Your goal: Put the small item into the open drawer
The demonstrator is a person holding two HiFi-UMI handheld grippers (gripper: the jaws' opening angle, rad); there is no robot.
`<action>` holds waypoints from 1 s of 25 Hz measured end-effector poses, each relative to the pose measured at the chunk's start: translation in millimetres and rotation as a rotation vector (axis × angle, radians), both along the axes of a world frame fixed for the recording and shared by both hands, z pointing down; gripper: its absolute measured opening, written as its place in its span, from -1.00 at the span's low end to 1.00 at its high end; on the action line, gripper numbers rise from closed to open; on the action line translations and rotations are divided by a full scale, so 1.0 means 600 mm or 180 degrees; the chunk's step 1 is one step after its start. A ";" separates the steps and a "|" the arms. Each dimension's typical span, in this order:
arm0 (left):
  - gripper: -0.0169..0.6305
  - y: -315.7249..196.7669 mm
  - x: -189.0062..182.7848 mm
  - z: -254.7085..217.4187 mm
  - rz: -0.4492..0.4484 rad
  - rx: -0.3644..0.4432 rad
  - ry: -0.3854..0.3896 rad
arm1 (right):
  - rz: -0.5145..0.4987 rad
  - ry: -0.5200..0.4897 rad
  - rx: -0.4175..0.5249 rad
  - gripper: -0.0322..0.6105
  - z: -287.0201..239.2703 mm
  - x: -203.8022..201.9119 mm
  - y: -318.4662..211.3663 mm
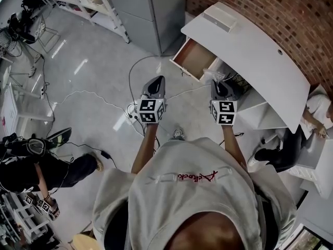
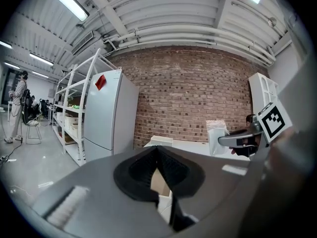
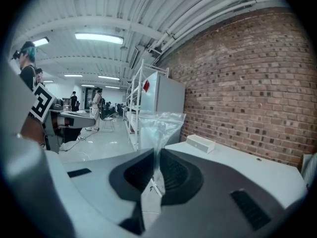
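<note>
My right gripper [image 1: 217,82] is shut on a small clear plastic bag [image 1: 212,75], and the bag [image 3: 159,128] stands up crumpled between its dark pads. It hangs just in front of the open wooden drawer [image 1: 193,56], which is pulled out of the white desk [image 1: 260,56]. My left gripper [image 1: 157,79] is over the floor to the left of the drawer; its jaws meet at the tip [image 2: 157,148] with nothing between them. The left gripper view also shows the right gripper [image 2: 242,139] with the bag [image 2: 217,133].
A small white box [image 1: 218,20] lies on the desk by the brick wall [image 1: 270,9]. A grey cabinet [image 1: 151,9] and white shelving [image 1: 99,4] stand at the back left. Cables [image 1: 104,100] cross the floor. One person sits at right [image 1: 312,119], another at left [image 1: 31,165].
</note>
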State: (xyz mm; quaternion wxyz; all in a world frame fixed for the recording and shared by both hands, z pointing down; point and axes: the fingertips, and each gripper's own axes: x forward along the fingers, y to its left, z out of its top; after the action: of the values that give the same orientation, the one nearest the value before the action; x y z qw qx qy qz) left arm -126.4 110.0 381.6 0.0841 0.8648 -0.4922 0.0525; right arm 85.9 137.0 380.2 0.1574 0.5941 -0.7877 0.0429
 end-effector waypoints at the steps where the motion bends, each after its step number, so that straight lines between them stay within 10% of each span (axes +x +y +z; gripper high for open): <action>1: -0.92 -0.018 -0.002 -0.001 0.0007 0.0002 0.0005 | 0.0008 0.0002 0.0001 -0.81 -0.001 -0.003 -0.016; 25: -0.92 -0.194 0.031 0.050 0.0433 -0.0172 -0.0079 | 0.0369 -0.0051 -0.0170 -0.81 0.055 0.016 -0.151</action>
State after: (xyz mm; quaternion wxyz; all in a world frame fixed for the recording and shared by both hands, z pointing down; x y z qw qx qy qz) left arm -107.6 -6.1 411.5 0.0975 0.8930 -0.4317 0.0822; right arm 95.7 46.7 413.0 0.1641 0.6340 -0.7517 0.0777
